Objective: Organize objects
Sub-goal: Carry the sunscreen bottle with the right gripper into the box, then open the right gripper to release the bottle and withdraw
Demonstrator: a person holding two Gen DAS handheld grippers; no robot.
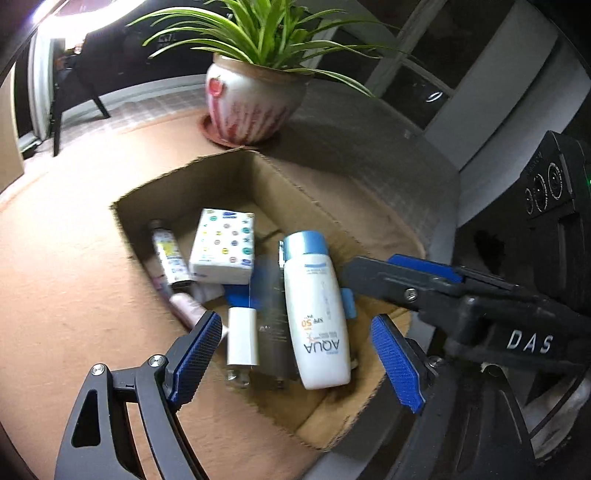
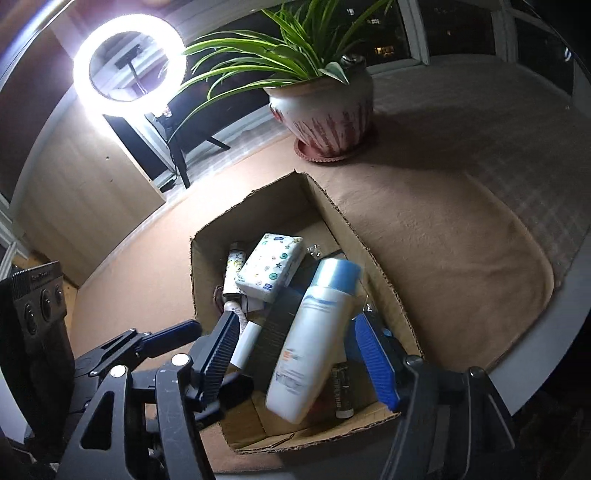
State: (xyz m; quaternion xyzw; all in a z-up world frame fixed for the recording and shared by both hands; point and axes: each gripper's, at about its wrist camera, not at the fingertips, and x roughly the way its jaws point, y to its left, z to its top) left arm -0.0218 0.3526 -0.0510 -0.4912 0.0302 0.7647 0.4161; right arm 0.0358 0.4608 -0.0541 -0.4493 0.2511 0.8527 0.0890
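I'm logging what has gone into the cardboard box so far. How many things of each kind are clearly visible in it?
White sunscreen bottle with blue cap: 1
Patterned white tissue pack: 1
Slim printed tube: 1
Pink tube: 1
White plug adapter: 1
Dark stick-shaped tube: 1
Total: 6 clearly told apart; darker items underneath are too blurred to count.

Ring light (image 2: 128, 61) glaring (on stand); dark windows (image 2: 458, 33) behind; potted plant (image 1: 255, 99) on round table (image 2: 461, 229).

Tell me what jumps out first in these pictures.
A glowing ring light blazes at the upper left, beside a leafy potted plant at the table's back. Below, a white sunscreen bottle lies on top inside an open cardboard box.
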